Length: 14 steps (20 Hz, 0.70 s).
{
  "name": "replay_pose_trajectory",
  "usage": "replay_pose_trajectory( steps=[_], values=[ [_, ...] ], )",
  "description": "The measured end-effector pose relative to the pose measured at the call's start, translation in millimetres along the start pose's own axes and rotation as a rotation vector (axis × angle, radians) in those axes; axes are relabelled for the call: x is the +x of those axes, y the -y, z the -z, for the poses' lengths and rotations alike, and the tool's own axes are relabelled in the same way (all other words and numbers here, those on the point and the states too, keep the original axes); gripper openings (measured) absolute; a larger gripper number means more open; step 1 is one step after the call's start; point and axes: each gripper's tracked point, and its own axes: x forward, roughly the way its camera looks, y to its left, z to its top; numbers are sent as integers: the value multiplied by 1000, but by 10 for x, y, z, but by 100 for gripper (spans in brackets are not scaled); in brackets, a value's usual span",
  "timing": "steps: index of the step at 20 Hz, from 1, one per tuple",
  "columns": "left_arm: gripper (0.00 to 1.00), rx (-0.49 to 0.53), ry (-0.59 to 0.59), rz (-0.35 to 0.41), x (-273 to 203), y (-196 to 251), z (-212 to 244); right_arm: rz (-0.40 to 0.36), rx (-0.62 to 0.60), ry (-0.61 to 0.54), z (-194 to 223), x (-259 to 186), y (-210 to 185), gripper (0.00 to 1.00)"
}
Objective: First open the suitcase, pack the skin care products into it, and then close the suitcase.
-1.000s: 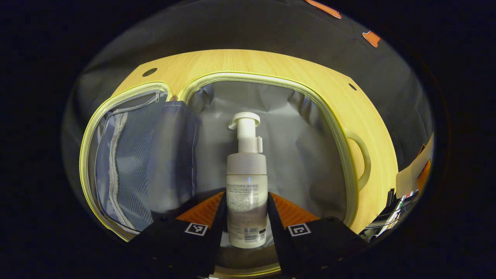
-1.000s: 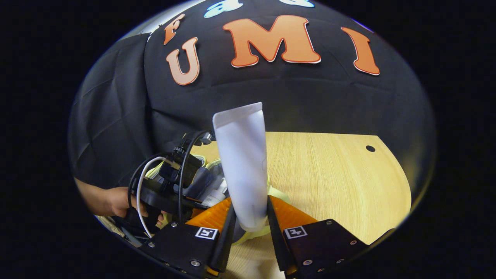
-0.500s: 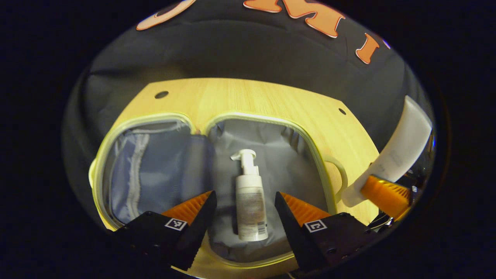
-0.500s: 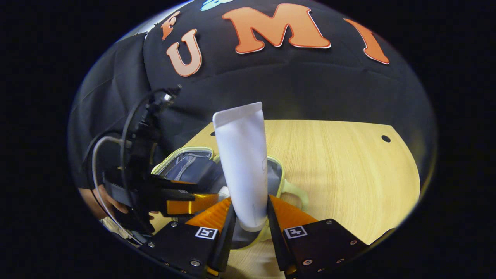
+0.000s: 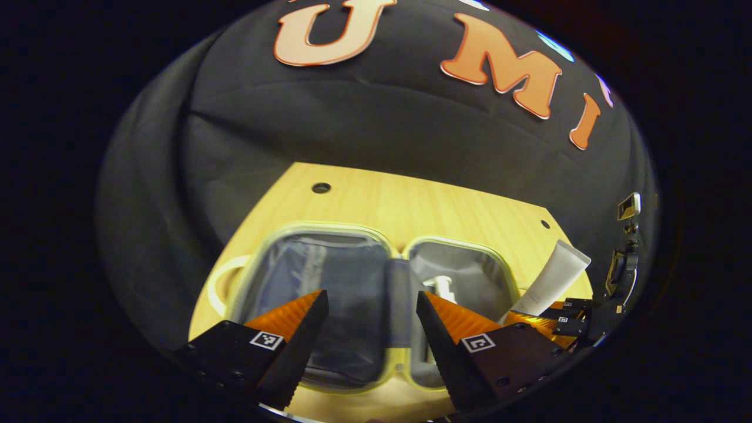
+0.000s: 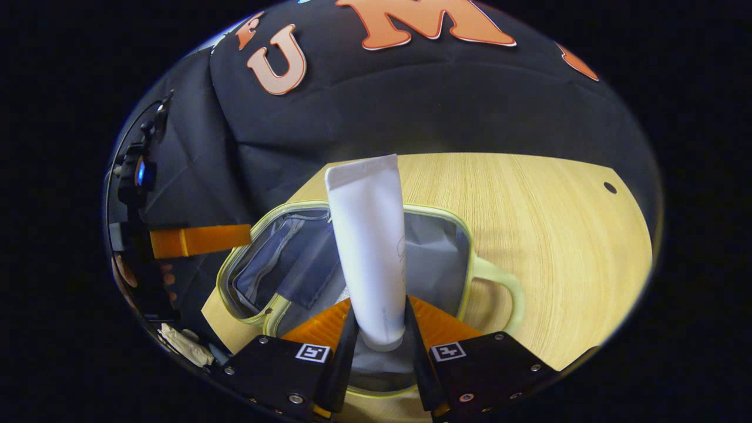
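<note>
The small suitcase (image 5: 320, 225) lies open on the wooden table (image 5: 411, 205), both grey-lined halves facing up. A white pump bottle (image 5: 440, 288) lies in its right half. My left gripper (image 5: 371, 314) hovers open above the near rim with nothing between its fingers. At the right of the left gripper view, the right gripper (image 5: 558, 320) holds a white tube (image 5: 553, 277). In the right gripper view, my right gripper (image 6: 379, 332) is shut on the white tube (image 6: 369, 241), which stands upright over the open suitcase (image 6: 467, 235).
The suitcase's pale handle (image 6: 510, 291) sticks out to the right over bare table (image 6: 540, 200). The other gripper's finger (image 6: 200, 239) and its cabled body show at the left edge. The black cloth wall stands behind the table.
My left gripper let go of the pump bottle, left it lying in the suitcase, then pulled back and up. My right gripper carried the tube over the open suitcase.
</note>
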Motion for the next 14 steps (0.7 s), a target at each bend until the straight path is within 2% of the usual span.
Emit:
replay_pose_trajectory(
  steps=[5, 6, 7, 8, 9, 10, 11, 12, 14],
  values=[
    [94, -91, 15, -97, -109, -755, 0, 24, 59, -76, 205, 212, 21, 49],
    [94, -112, 10, -114, -129, -852, 31, 26, 74, -79, 207, 308, 28, 43],
    [94, -133, 6, -130, -147, -876, 73, 50, 85, -79, 183, 307, 78, 48],
    [94, -149, 5, -140, -165, -891, 98, 82, 100, -69, 158, 395, 119, 30],
    [94, -162, 7, -149, -161, -889, 146, 91, 114, -81, 176, 388, 131, 31],
    [94, -169, 5, -158, -143, -914, 181, 98, 124, -78, 170, 391, 141, 20],
    [94, -175, 3, -169, -139, -1017, 221, 107, 119, -67, 151, 373, 159, 18],
    [94, -185, 2, -175, -134, -1105, 235, 116, 111, -58, 128, 348, 182, 27],
    [94, -213, -3, -181, -134, -1240, 253, 95, 109, -40, 90, 311, 126, 26]
  ],
)
